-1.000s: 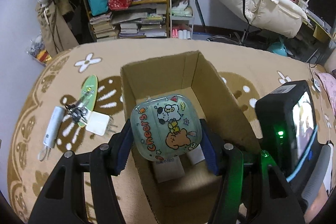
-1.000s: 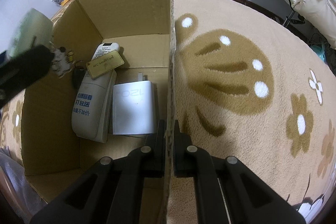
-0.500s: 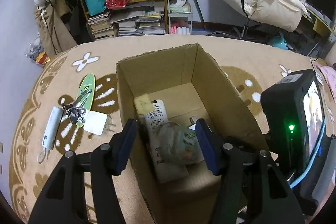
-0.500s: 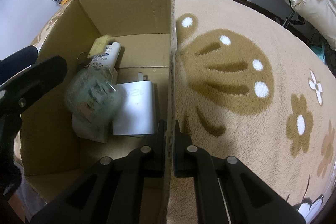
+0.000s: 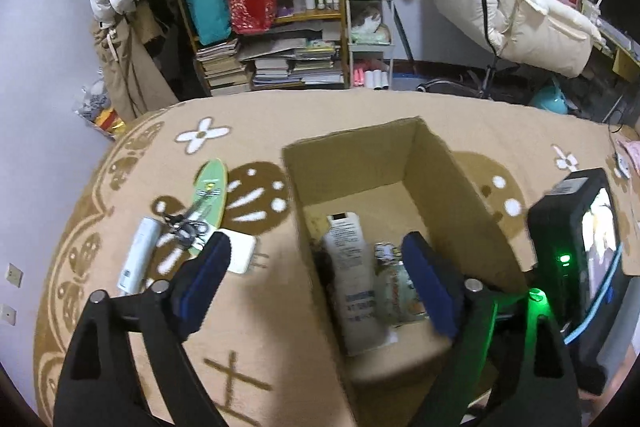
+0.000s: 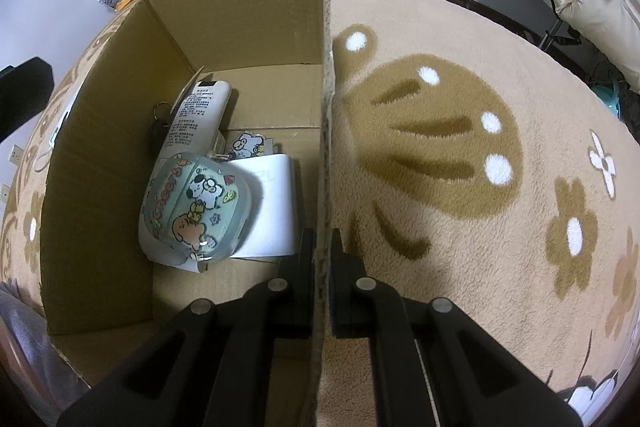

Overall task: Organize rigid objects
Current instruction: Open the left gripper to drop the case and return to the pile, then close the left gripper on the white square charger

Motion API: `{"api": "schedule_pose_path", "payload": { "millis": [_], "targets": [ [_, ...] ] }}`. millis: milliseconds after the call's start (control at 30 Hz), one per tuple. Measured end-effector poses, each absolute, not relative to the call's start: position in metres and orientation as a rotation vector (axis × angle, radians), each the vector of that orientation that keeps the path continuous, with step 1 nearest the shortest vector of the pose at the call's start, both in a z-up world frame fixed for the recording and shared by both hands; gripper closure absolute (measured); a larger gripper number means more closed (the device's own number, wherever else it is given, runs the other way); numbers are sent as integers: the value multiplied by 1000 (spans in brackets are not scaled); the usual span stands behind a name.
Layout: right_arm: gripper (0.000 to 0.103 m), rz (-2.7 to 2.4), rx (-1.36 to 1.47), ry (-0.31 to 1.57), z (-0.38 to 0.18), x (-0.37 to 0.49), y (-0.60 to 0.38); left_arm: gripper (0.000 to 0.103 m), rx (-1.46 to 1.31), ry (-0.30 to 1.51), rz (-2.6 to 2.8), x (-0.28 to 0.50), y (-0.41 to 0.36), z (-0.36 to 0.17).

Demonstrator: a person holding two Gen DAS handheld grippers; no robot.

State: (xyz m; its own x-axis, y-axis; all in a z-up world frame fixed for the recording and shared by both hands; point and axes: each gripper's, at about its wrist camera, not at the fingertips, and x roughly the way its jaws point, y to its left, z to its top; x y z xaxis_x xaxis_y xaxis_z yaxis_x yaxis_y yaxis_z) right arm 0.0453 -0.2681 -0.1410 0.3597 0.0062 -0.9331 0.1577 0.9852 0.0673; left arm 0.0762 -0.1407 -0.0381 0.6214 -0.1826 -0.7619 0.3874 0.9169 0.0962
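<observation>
Since a second ago the green cartoon case [image 6: 196, 207] has left my left gripper [image 5: 316, 283] and now lies inside the cardboard box [image 6: 240, 27], resting on the white tube [image 6: 196, 115] and overlapping the white charger [image 6: 272, 207]. Left gripper stands released, blue pads [image 5: 204, 279] spread wide and holding nothing; one pad hangs over the rug [image 5: 280, 131], the other over the box interior, neither touching anything I can see. Right gripper [image 6: 322, 247] is clenched on the box's right wall, one finger inside, one outside, the cardboard edge pinched between them. Inside the box, beside the case: a cartoon charm [image 6: 246, 145] by the charger's far edge, and a dark key fob with a ring [image 6: 158, 127] against the tube's left side. On the rug left of the box, outside: a small green skateboard [image 5: 208, 195], scissors [image 5: 184, 227] lying across it, a white cylinder [image 5: 138, 251] near them, and a white plug adapter [image 5: 242, 255] partly behind my left pad. Hard to read: the left view is motion-blurred, so the case shows there only as a pale smear beside the tube. Charger's near corner is cut off by my right finger. The box's near-left corner runs out of frame. Print on the tube is too small to read.
</observation>
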Motion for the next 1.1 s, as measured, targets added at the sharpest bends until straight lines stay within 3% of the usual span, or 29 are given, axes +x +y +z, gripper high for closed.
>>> {"api": "schedule_pose_path", "payload": {
  "millis": [133, 267, 667, 1100],
  "targets": [
    [96, -98, 155, 1201, -141, 45, -269, 4, 264, 823, -281, 85, -126, -36],
    [96, -98, 153, 1201, -141, 45, -268, 1, 240, 809, -245, 97, -109, -33],
    [96, -98, 142, 1203, -143, 44, -266, 1, 167, 874, -159, 149, -74, -56],
    [96, -96, 149, 1204, -145, 45, -266, 4, 78, 1023, -116, 184, -46, -131]
  ]
}}
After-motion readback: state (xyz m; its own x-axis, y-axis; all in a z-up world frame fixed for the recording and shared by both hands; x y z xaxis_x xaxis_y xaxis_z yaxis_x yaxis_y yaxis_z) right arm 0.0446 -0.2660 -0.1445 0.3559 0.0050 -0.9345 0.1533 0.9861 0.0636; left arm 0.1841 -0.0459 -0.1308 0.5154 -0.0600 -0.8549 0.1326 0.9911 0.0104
